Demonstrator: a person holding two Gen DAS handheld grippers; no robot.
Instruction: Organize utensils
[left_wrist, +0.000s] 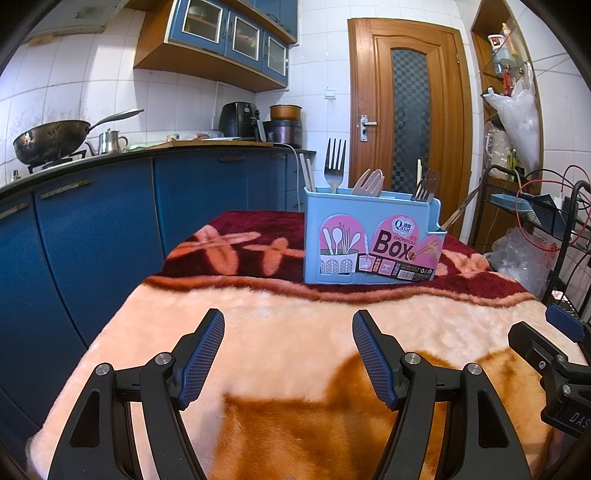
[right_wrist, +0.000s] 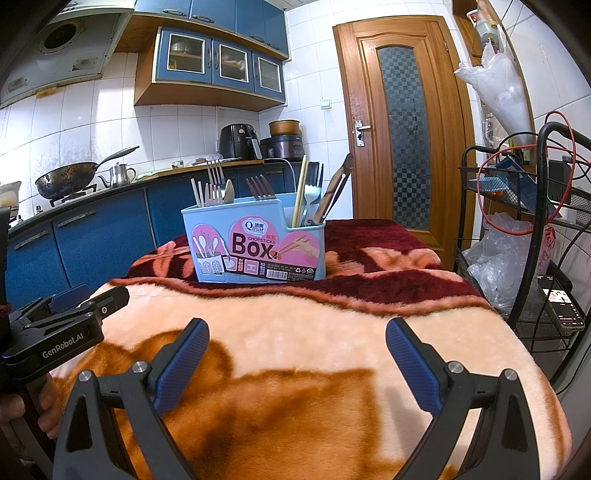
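Blue utensil holder (right_wrist: 255, 240) label reads "Qinar CHOPSTICKS BOX"; left gripper (right_wrist: 79, 301) marked "GenRobot.AI".

**kitchen_lurker:** so what's the room like?

**op:** small kitchen, white tiled walls (right_wrist: 110, 110), blue base cabinets (left_wrist: 92, 236) under a dark countertop (left_wrist: 110, 157). Blue glass-front wall cabinets (right_wrist: 218, 61) with wood trim up top, range hood (right_wrist: 59, 40) in the corner.

**kitchen_lurker:** door?

**op:** wooden door (right_wrist: 402, 122), checkered frosted glass panel. Black wire rack (right_wrist: 517, 221) beside it, on the right. Table's got a fuzzy peach and maroon blanket (right_wrist: 332, 332).
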